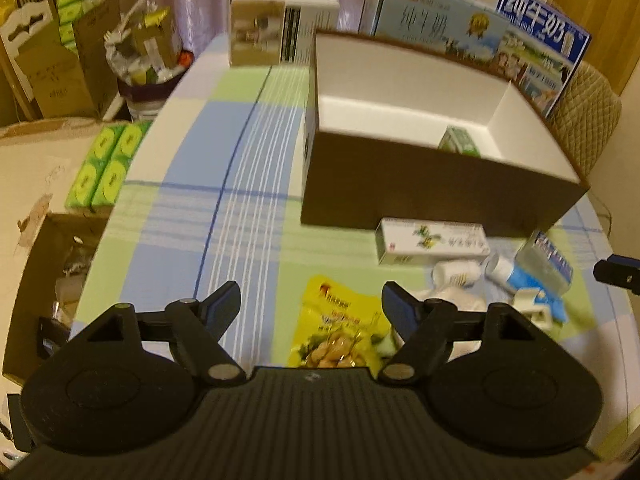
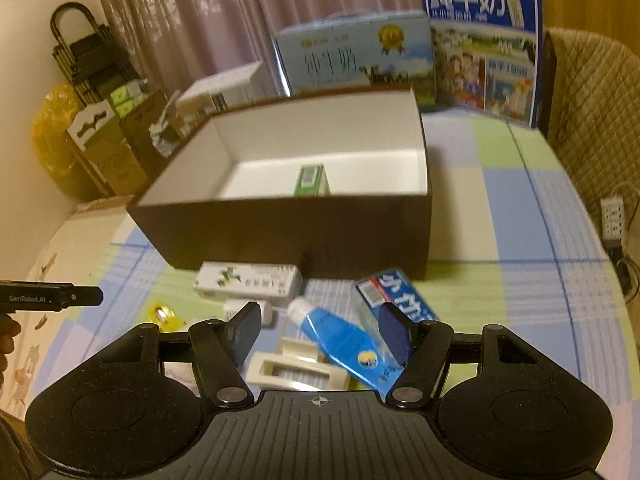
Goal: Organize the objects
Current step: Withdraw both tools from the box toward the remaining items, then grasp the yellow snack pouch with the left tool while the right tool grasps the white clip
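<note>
Left wrist view: left gripper (image 1: pixel 311 304) spread wide, empty, above a yellow snack pouch (image 1: pixel 340 328); at one o'clock, the brown box (image 1: pixel 432 196) holds one green carton (image 1: pixel 460 142).

Right wrist view: right gripper (image 2: pixel 320 330) agape, empty, over a blue tube (image 2: pixel 340 338); the box lies at twelve o'clock.

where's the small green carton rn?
Inside the brown box, standing on its white floor just behind the near wall: the green carton shows mid-frame in the right wrist view and towards the right in the left wrist view.
</note>
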Action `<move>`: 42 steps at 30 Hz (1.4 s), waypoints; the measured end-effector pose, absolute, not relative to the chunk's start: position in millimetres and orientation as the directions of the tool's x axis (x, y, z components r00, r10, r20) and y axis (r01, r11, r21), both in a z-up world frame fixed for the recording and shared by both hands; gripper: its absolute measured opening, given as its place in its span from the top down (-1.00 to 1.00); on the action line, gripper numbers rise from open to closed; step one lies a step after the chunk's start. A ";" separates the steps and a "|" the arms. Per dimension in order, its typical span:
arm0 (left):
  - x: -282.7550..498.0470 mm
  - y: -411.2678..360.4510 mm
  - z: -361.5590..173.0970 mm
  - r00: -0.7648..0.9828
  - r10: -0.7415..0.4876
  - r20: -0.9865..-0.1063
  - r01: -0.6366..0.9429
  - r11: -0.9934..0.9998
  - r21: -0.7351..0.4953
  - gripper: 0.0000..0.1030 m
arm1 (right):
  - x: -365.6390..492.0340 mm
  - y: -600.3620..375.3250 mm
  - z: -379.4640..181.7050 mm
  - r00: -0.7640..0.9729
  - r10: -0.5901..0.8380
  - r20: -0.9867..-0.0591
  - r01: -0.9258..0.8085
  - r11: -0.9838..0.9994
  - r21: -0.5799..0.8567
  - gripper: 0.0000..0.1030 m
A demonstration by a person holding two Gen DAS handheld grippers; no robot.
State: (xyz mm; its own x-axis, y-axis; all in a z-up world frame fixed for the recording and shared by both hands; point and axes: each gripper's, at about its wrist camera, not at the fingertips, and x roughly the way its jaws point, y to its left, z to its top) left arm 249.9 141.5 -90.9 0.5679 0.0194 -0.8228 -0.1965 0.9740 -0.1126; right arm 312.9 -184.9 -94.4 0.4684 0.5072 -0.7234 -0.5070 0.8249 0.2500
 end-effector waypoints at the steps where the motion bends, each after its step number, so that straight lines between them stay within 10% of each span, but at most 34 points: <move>1: 250.5 142.6 -94.8 0.560 0.008 -0.828 -0.193 0.974 -0.120 -0.44 | 314.2 -185.1 -96.5 0.464 0.507 -0.727 -0.504 0.826 0.254 -0.22; 27: 282.6 116.7 -159.7 0.413 -0.037 -0.910 -0.029 0.998 -0.053 -0.54 | 319.9 -175.8 -112.0 0.425 0.488 -0.762 -0.536 0.814 0.223 -0.22; 42: 286.6 123.7 -169.3 0.413 -0.012 -0.911 -0.013 1.000 -0.019 -0.26 | 309.5 -148.7 -126.6 0.352 0.507 -0.786 -0.652 0.736 0.182 -0.22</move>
State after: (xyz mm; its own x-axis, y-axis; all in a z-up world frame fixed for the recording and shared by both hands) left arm 286.6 123.7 -169.3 0.4126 -0.0121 -0.9108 -0.0134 0.9997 -0.0193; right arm 309.5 -148.7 -126.6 0.3525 0.5073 -0.7864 -0.6523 0.7357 0.1823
